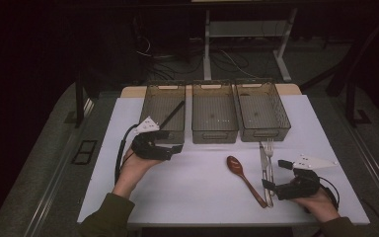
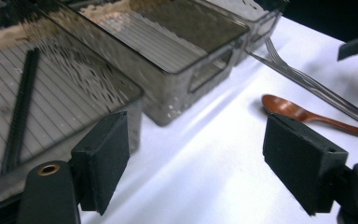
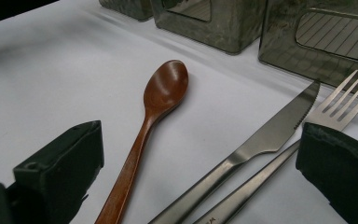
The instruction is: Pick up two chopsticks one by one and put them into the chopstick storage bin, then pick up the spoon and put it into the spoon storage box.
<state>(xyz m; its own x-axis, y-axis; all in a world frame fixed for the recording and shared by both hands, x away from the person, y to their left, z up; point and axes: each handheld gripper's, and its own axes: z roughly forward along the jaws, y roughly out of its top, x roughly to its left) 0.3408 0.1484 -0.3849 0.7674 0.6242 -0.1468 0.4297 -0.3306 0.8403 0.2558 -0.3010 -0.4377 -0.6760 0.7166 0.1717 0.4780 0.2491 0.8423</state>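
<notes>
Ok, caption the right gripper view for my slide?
Open right gripper over wooden spoon, knife and fork before bins.

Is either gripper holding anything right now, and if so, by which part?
Nothing is held. The left gripper is open beside the left bin; the right gripper is open over the knife and fork handles, gripping neither.

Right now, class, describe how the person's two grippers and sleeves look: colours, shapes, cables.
The left gripper and right gripper are black, each with two blocky, flat-faced jaws and a pale grey three-cornered plate on top. A black cable loops from the left one; another trails from the right. Both forearms wear dark olive-green sleeves.
</notes>
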